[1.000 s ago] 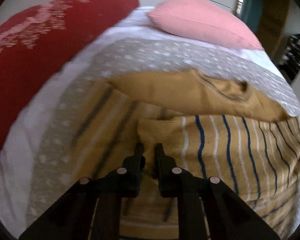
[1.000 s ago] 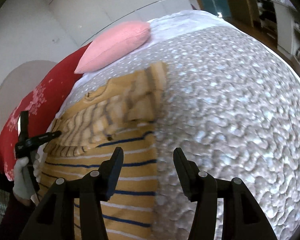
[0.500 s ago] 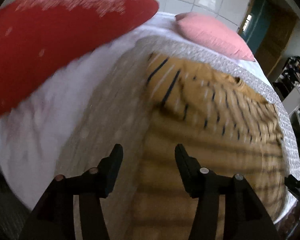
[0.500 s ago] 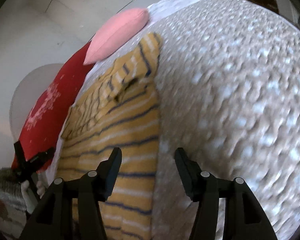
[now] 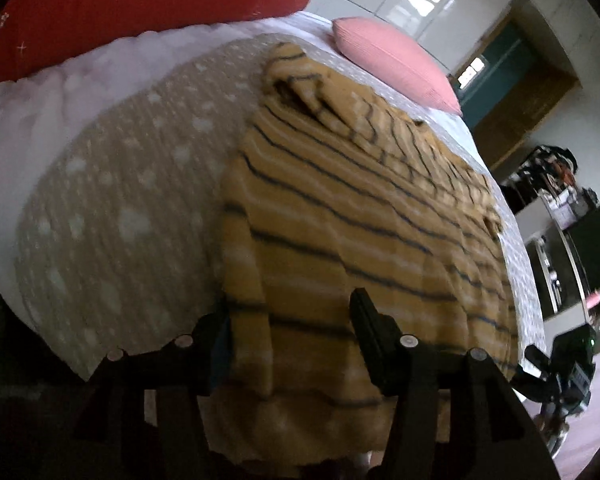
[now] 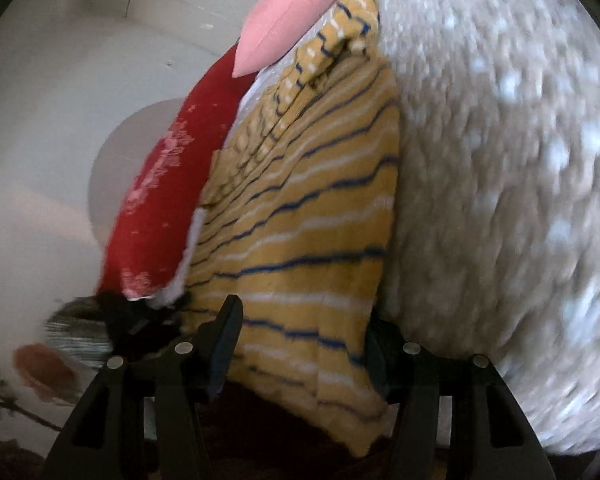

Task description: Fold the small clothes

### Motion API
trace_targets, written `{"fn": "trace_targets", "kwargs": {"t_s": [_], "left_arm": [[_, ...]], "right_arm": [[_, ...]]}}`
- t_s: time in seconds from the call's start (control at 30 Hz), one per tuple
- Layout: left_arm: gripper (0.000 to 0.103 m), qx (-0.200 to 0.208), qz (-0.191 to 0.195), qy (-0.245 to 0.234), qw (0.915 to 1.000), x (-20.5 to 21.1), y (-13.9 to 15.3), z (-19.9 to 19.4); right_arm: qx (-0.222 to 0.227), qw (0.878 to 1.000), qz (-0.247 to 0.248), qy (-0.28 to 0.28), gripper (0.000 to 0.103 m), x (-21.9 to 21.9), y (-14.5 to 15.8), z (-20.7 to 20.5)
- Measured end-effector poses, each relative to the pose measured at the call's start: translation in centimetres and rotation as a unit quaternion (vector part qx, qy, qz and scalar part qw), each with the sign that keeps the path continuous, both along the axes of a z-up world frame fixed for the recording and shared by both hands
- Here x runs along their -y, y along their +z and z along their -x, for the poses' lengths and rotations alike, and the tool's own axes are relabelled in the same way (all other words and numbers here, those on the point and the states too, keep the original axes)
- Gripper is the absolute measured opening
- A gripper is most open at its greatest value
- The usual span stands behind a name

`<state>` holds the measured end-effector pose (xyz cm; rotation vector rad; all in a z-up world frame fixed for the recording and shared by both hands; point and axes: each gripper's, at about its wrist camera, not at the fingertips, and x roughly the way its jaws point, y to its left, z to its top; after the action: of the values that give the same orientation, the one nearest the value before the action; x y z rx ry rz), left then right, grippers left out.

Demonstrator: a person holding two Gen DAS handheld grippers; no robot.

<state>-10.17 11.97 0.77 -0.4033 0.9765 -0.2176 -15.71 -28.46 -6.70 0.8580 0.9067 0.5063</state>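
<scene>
A mustard-yellow sweater with blue and white stripes (image 5: 360,216) lies on the dotted grey bedspread (image 5: 132,184), its sleeves folded in over the body. Its hem hangs over the near bed edge. My left gripper (image 5: 292,316) is open, its fingers either side of the hem's left part. In the right wrist view the same sweater (image 6: 312,216) fills the middle, and my right gripper (image 6: 304,328) is open, straddling the hem's right part. Neither grips the cloth.
A red patterned pillow (image 5: 132,4) and a pink pillow (image 5: 396,60) lie at the head of the bed. The bedspread (image 6: 500,184) stretches to the right of the sweater. A doorway and dark shelves (image 5: 572,248) stand beyond the bed.
The left gripper let go of the sleeve it held and opened. Both grippers drew back toward the near bed edge and now straddle the sweater's hem.
</scene>
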Motion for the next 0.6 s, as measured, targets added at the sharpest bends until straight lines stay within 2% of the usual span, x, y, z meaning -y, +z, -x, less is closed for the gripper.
{"fn": "trace_targets", "kwargs": {"t_s": [0.07,0.17,0.23,0.33,0.43,0.5,0.57,0.6], "left_arm": [[0.053,0.003,-0.001,-0.008,1.0000,0.6,-0.3,1.4],[0.053,0.002,-0.009,-0.022,0.9997,1.4,-0.8,2.3],[0.056,0.001,-0.015,-0.032,0.9994,1.8,-1.1,3.0],[0.066,-0.005,-0.004,-0.042,0.9991,2.0,-2.0,3.5],[0.068,-0.021,0.002,-0.049,0.9986,2.4,-2.9,3.6],[0.061,-0.035,-0.002,-0.048,0.9982,2.4,-3.2,3.4],[0.031,-0.051,0.007,-0.043,0.9977,1.9,-3.2,3.2],[0.026,-0.060,0.021,-0.039,0.9972,1.4,-3.1,3.1]], "right_arm": [[-0.008,0.999,-0.030,0.006,0.061,-0.3,-0.9,0.7],[-0.017,0.999,-0.050,0.014,0.061,-1.1,-2.0,1.6],[-0.022,0.998,-0.052,0.019,0.061,-1.7,-2.3,2.1],[-0.026,0.998,-0.042,0.024,0.061,-2.5,-2.5,2.3],[-0.028,0.999,-0.030,0.025,0.061,-3.2,-2.8,2.4],[-0.028,0.999,-0.018,0.027,0.061,-3.8,-3.0,2.5],[-0.028,0.999,-0.013,0.024,0.061,-4.3,-3.0,2.4],[-0.030,0.999,-0.012,0.021,0.060,-4.3,-3.0,2.4]]}}
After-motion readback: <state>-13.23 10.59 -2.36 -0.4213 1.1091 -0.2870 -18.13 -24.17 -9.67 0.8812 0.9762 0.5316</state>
